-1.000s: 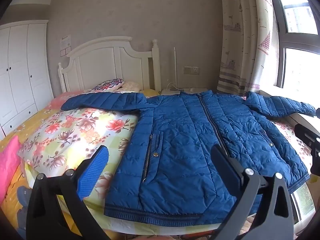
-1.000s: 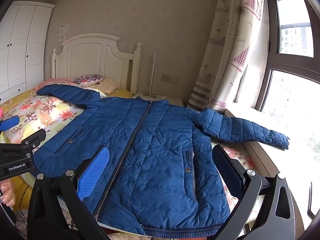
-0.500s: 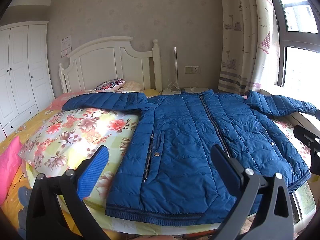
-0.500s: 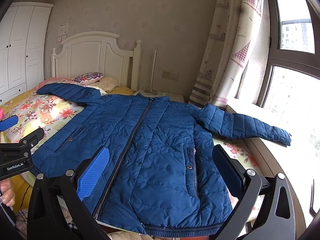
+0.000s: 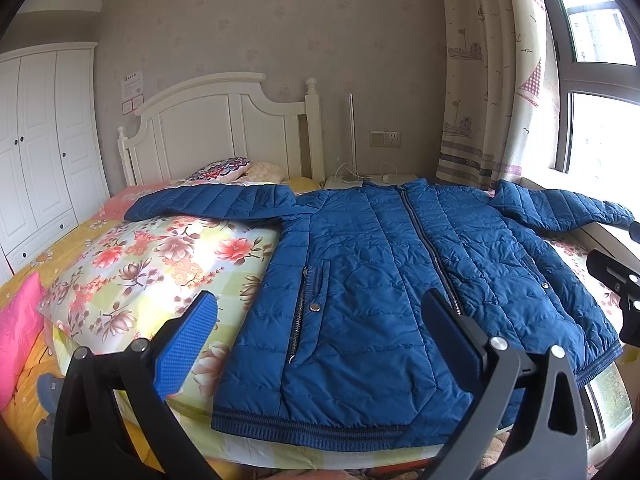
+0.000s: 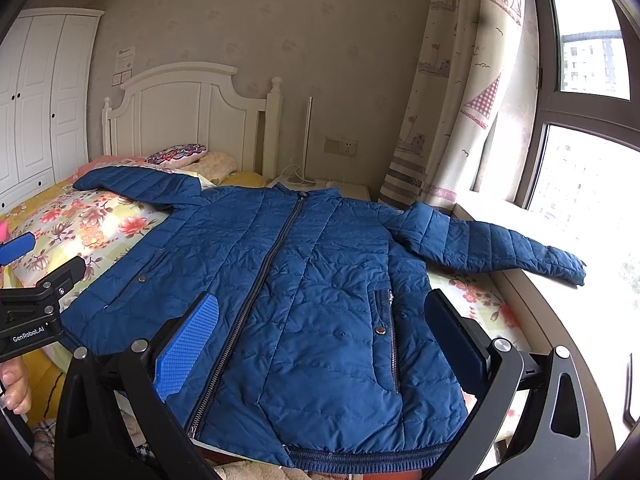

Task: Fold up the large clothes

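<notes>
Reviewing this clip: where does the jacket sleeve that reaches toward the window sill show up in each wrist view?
Left wrist view: the window-side sleeve lies at the far right, mid-height, its cuff near the picture's edge.
Right wrist view: the same sleeve runs right of centre, its cuff at the sill's bright edge.
Shared landmark: the jacket's centre zipper.

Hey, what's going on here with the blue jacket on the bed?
A person holds a two-finger gripper in each hand over a blue puffer jacket that lies zipped and spread flat on the bed, sleeves out to both sides. The left gripper and right gripper are both open and touch nothing. No fold has been made yet.
</notes>
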Available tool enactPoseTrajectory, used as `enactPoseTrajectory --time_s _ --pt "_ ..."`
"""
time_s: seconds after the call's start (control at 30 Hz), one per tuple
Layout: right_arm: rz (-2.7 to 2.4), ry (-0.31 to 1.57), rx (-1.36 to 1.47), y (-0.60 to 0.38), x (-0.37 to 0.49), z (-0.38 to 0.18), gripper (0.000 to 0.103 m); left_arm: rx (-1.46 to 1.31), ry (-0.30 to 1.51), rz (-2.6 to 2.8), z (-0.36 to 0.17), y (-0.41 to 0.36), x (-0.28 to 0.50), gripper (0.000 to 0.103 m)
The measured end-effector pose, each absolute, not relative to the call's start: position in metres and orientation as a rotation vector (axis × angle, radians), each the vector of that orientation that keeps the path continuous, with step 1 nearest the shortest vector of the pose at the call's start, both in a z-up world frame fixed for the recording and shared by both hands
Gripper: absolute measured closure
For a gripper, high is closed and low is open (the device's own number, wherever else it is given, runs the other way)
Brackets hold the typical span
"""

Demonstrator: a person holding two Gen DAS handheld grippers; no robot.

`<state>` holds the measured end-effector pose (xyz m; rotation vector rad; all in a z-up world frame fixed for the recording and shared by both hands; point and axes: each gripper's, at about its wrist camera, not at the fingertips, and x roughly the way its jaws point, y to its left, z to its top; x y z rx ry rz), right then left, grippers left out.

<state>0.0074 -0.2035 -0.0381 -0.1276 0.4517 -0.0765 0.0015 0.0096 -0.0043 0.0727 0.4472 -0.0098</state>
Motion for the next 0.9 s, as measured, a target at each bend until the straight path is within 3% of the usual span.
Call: enactPoseTrajectory --time_s 0.9 --pt "-0.074 0.473 -0.102 -0.2105 0.0107 -0.0407 0.004 0.079 0.444 -0.005 -0.0064 0.0125 -0.0002 0.002"
